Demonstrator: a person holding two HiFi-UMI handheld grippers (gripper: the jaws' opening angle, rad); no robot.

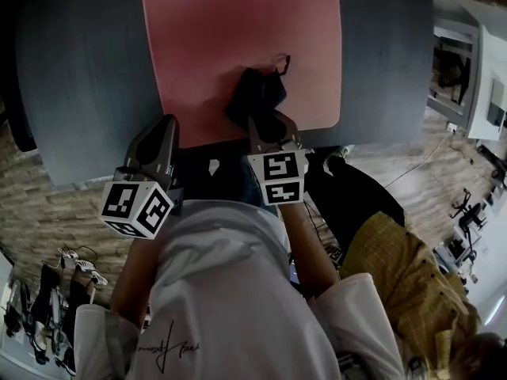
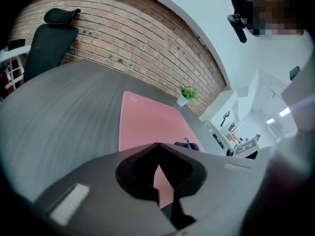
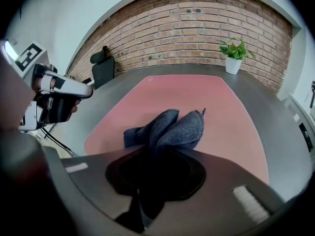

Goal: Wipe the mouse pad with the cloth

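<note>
A large pink mouse pad (image 1: 238, 38) lies on the dark grey table (image 1: 79, 70). It also shows in the left gripper view as the mouse pad (image 2: 142, 124) and in the right gripper view as the mouse pad (image 3: 216, 102). A dark blue-grey cloth (image 1: 255, 95) rests bunched on the pad's near edge. My right gripper (image 1: 265, 121) is shut on the cloth (image 3: 170, 127), which bulges out past the jaws. My left gripper (image 1: 162, 137) hovers at the table's near edge, left of the cloth, jaws closed with nothing between them. Past its jaws, a bit of the cloth (image 2: 186, 144) peeks.
A small potted plant (image 3: 232, 53) stands at the table's far end by the brick wall. A black office chair (image 2: 49, 38) sits at the far left side. A second person in a yellow shirt (image 1: 404, 283) stands close on my right. White shelving (image 1: 467, 77) is at the right.
</note>
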